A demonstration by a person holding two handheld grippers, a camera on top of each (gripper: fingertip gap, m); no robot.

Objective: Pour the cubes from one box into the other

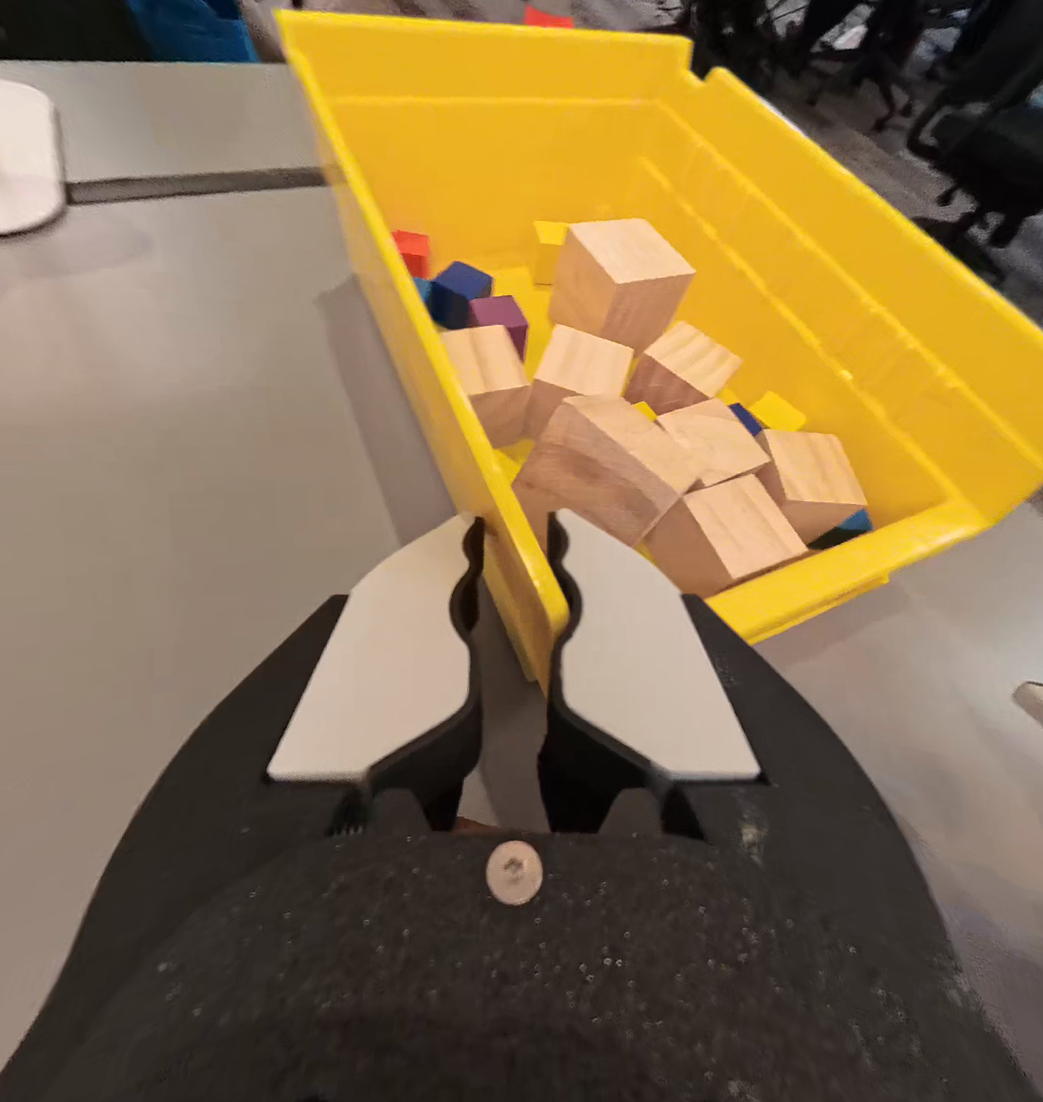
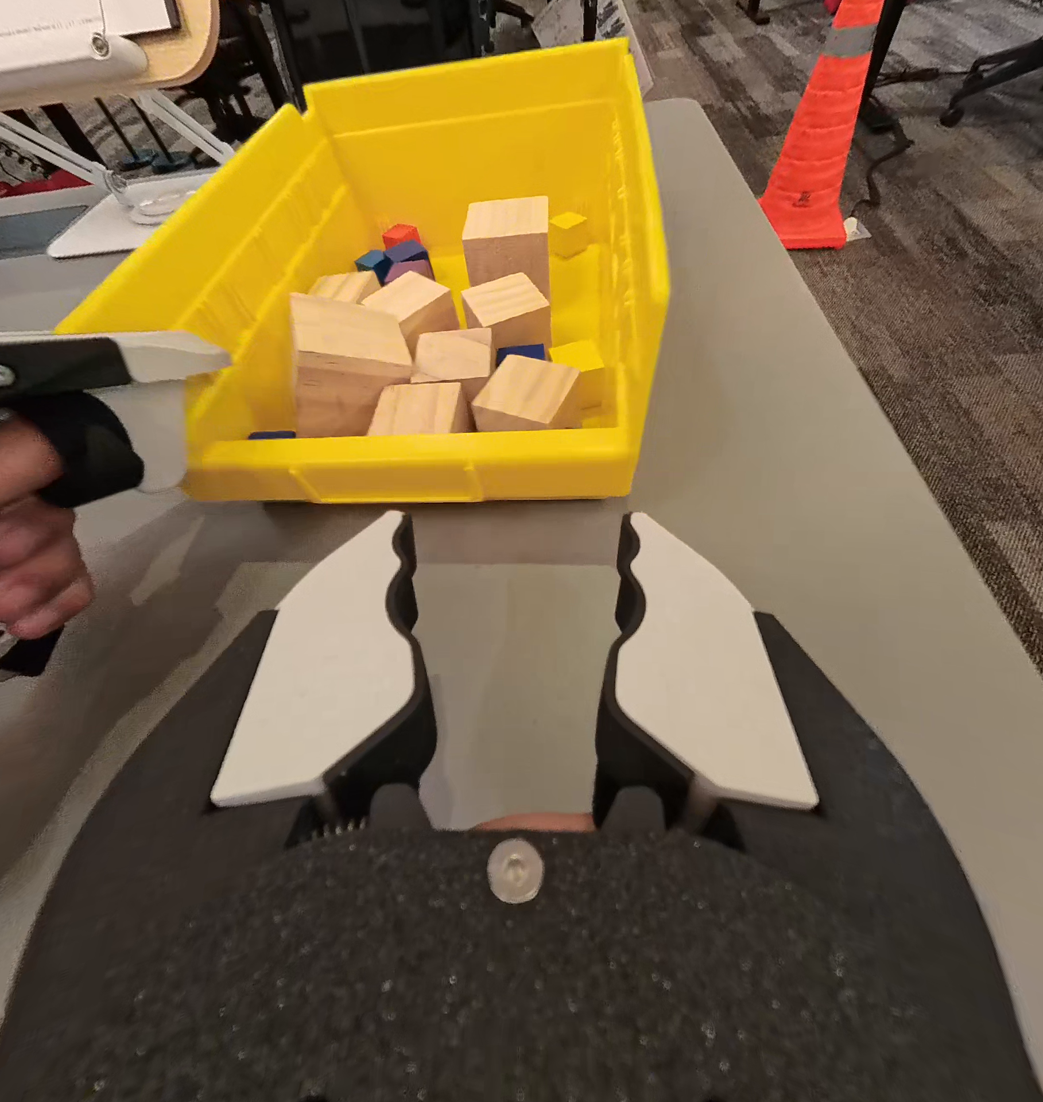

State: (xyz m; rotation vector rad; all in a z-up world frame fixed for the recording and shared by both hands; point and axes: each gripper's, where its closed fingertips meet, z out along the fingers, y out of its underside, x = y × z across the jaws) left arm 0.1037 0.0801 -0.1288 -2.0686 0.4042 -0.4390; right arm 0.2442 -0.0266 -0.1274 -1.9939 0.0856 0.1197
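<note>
The left hand-held gripper [image 1: 516, 525] was clamped on the near end of the yellow box's [image 1: 865, 334] left side wall, one finger outside the wall and one inside, a grip on the thin rim that probably served to tip or steady the box. In the left wrist view the box looked canted, though the wide lens could account for that; in the right wrist view its front edge appeared to sit on the grey surface [image 2: 775, 536], near the right edge. The cubes [image 1: 620, 280], large plain wooden ones and small ones in red, blue, purple and yellow, lay heaped toward the low front wall, the end from which they would most easily spill. The right hand-held gripper [image 2: 516, 525] hovered just before that front wall, its jaws spread wide and empty, likely lined up to take a second hold so the load would be shared. A person's hand [image 2: 18, 536] gripped the left tool's handle. No second box showed in either view, so whether this was the source or the receiver could not be told. An orange cone [image 2: 817, 149] stood on the carpet beyond.
</note>
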